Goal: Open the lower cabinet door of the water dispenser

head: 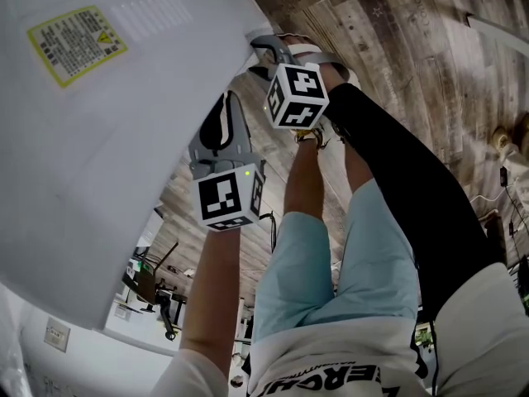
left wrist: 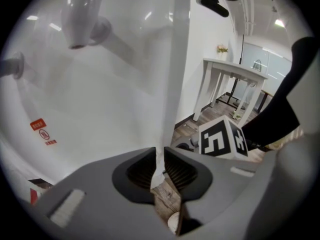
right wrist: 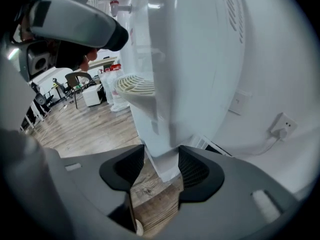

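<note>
The white water dispenser (head: pixel 124 139) fills the left of the head view and carries a yellow label (head: pixel 76 43). My left gripper (head: pixel 229 99) reaches up to its side. In the left gripper view the left gripper (left wrist: pixel 160 166) is shut on the thin white edge of the cabinet door (left wrist: pixel 172 84), below the taps (left wrist: pixel 82 19). My right gripper (head: pixel 258 48) is at the dispenser's bottom corner. In the right gripper view the right gripper (right wrist: pixel 161 159) has both pads against that lower corner (right wrist: pixel 162 149), with the drip tray (right wrist: pixel 135 84) above it.
Wooden plank floor (head: pixel 397 31) lies beneath. The person's legs in pale shorts (head: pixel 331 271) and a black sleeve (head: pixel 413 188) are close on the right. A white table (left wrist: pixel 232 79) stands behind. A wall socket with a cable (right wrist: pixel 280 126) is at the right, and chairs (right wrist: pixel 75 86) stand far off.
</note>
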`<action>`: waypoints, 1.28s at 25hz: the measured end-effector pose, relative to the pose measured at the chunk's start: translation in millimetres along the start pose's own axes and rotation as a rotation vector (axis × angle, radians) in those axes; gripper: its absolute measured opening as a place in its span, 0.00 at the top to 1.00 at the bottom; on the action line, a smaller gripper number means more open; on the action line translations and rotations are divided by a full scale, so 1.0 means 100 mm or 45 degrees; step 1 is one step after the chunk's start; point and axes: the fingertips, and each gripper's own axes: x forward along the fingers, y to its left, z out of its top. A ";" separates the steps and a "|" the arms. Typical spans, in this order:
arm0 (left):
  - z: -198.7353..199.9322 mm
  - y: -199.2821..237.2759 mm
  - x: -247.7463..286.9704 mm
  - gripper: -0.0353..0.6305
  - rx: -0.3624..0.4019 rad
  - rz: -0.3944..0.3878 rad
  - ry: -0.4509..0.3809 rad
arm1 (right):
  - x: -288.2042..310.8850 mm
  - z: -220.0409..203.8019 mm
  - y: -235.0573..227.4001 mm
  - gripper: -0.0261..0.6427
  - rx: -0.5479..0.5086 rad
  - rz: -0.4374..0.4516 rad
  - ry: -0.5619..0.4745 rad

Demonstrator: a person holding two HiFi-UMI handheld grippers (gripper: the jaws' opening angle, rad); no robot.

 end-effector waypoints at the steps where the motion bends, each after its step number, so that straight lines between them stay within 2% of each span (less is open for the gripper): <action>1: 0.00 0.01 0.00 0.87 -0.002 0.003 -0.001 | 0.00 0.00 0.01 0.67 0.016 -0.003 -0.008; 21: 0.03 0.03 -0.21 0.87 0.010 -0.011 -0.061 | -0.12 -0.08 0.25 0.67 0.079 -0.033 0.030; 32: -0.19 -0.01 -0.36 0.87 0.027 -0.025 -0.072 | -0.19 -0.22 0.56 0.67 0.128 -0.042 0.049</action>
